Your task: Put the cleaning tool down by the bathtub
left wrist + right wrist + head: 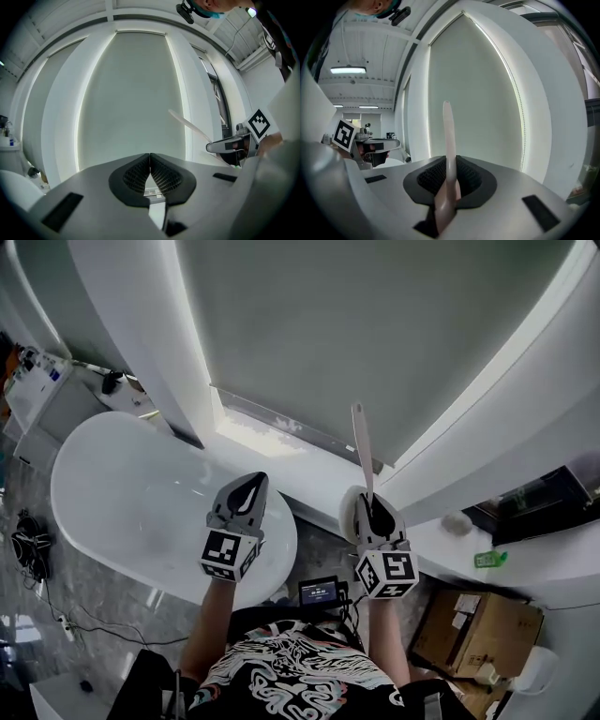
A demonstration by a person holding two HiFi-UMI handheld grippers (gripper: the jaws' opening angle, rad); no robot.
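Bathtub [131, 484] lies at the left, white and oval. Its rounded rim runs from the far left to the near middle, where it ends just under the left gripper [246, 495]. This gripper is clenched on nothing: in the left gripper view its two black pads [136, 176] meet at the tip and no thing stands between them. The right gripper [372, 510] is held just beside it, to the right and apart from it. It grasps the cleaning tool [362, 451] by the lower part of its thin pale handle [448, 136]. In the right gripper view this handle stands between the pads and rises straight out of the jaws, a little bent at the top. The tool is held up in the air, not laid down, and it is seen between the tub edge and the white ledge [544, 568] at the right, touching neither. Its free end points to the far side, in front of the grey window blind [375, 334] and above the sill [272, 439]. Room beside the tub is narrow here: a cardboard box [473, 620] stands on the floor at the near right, and cables [33, 549] lie on the floor at the near left of the tub.
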